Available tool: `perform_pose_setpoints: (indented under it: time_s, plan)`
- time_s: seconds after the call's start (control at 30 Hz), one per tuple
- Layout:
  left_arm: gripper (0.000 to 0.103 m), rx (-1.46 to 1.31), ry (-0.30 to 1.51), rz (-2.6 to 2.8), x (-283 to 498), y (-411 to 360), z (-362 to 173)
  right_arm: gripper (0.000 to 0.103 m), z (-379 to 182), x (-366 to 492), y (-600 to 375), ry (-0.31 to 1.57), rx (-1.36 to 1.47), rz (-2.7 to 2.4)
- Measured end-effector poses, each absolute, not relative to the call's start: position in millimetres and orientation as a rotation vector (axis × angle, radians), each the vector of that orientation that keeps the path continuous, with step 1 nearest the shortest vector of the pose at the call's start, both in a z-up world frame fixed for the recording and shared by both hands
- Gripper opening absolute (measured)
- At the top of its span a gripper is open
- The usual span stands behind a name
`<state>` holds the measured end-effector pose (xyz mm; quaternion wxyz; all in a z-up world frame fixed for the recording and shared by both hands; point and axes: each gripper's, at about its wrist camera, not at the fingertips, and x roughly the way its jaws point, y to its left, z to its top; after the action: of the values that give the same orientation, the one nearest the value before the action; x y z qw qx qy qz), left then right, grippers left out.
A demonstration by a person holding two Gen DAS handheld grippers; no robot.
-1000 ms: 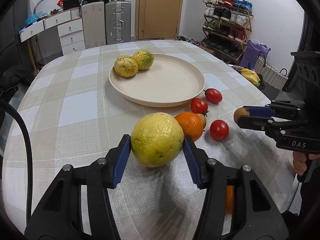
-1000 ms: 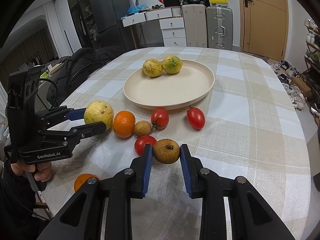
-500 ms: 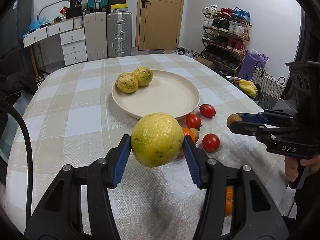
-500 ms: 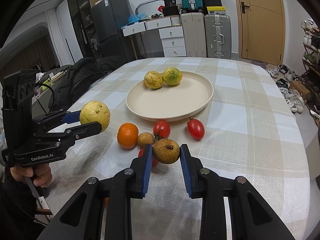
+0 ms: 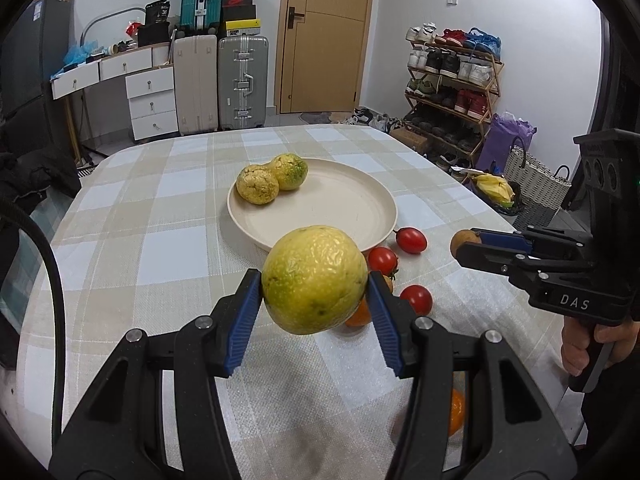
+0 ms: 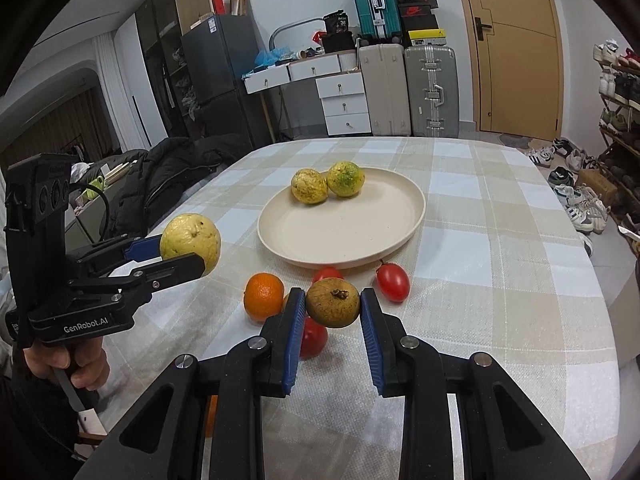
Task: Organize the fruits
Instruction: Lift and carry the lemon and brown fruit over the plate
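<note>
My left gripper (image 5: pixel 315 280) is shut on a large yellow-green fruit (image 5: pixel 315 278), held above the checked tablecloth short of the cream plate (image 5: pixel 344 204). In the right wrist view the same fruit (image 6: pixel 190 242) shows at the left. My right gripper (image 6: pixel 333 307) is shut on a small brown fruit (image 6: pixel 333 302), also lifted off the table. Two bumpy yellow fruits (image 5: pixel 258 184) lie at the plate's far left. An orange (image 6: pixel 264 295) and three red tomatoes (image 6: pixel 393 281) lie in front of the plate.
A second orange (image 5: pixel 456 412) lies near the table's front edge under my left gripper's right finger. A hand (image 6: pixel 66 364) holds the left gripper's handle. Behind the table stand suitcases (image 5: pixel 243 80), drawers and a shoe rack (image 5: pixel 452 92).
Both grippers have risen with their fruits, so the table and plate look lower and farther. The grips are unchanged.
</note>
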<state>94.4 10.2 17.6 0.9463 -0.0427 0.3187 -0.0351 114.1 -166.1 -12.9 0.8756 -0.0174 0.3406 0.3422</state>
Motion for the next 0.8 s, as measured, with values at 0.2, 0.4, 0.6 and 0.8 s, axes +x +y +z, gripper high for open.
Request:
perform_pose_setpoints:
  time_s: [0.2,0.4,0.6,0.8]
  plan:
    - [0.051,-0.087,0.639,-0.068,94.8,9.4,22.3,0.029,-10.9,119.2,-167.2,0.700,-0.014,0.704]
    - [0.051,-0.089,0.629,-0.067,100.1,8.2,28.1,0.029,-5.4,127.7,-169.2,0.690,0.017,0.680]
    - [0.051,-0.088,0.620,-0.070,114.0,7.0,35.1,0.029,5.0,135.2,-170.0,0.678,0.036,0.652]
    - [0.051,-0.089,0.609,-0.069,129.3,9.4,40.9,0.029,15.6,144.9,-167.2,0.667,0.048,0.639]
